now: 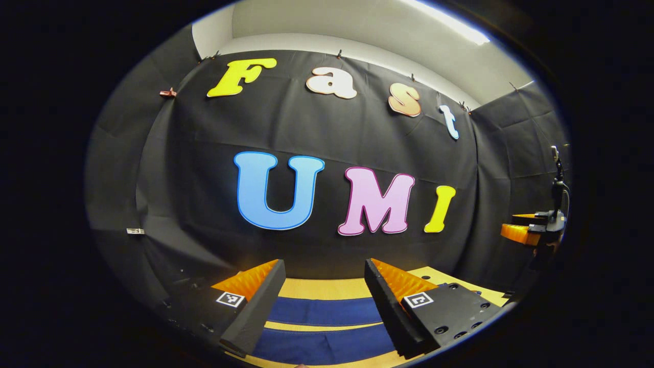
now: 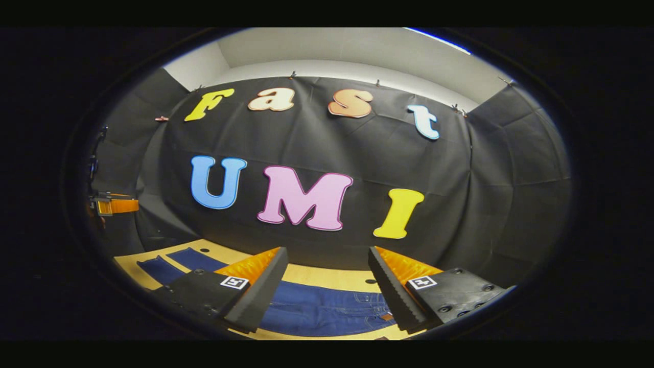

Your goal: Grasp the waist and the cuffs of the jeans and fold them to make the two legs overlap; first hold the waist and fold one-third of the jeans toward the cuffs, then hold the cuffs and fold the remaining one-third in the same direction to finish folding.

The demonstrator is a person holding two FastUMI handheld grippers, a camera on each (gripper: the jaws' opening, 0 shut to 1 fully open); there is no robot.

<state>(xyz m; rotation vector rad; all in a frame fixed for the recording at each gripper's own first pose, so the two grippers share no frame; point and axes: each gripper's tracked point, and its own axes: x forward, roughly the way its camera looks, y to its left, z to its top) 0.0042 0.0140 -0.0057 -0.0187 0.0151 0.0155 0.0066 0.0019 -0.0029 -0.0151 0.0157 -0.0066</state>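
left hand-held gripper (image 1: 325, 294): fingers apart, above jeans | jeans (image 1: 327, 312): two legs flat on bench (image 1: 332, 289) | right hand-held gripper (image 1: 518, 227): far right of jeans

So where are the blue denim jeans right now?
The blue denim jeans lie flat on the yellow wooden table, low in the right gripper view between the open right gripper fingers; their two legs show under the left gripper.

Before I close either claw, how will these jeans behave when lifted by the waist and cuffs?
Likely floppy: the jeans lie flat on the table, and both legs follow the surface with no stiffness. Probably heavy for cloth, since the waist shows thick stitched denim. Expect the middle to sag between the left claw and right claw, both open above it.
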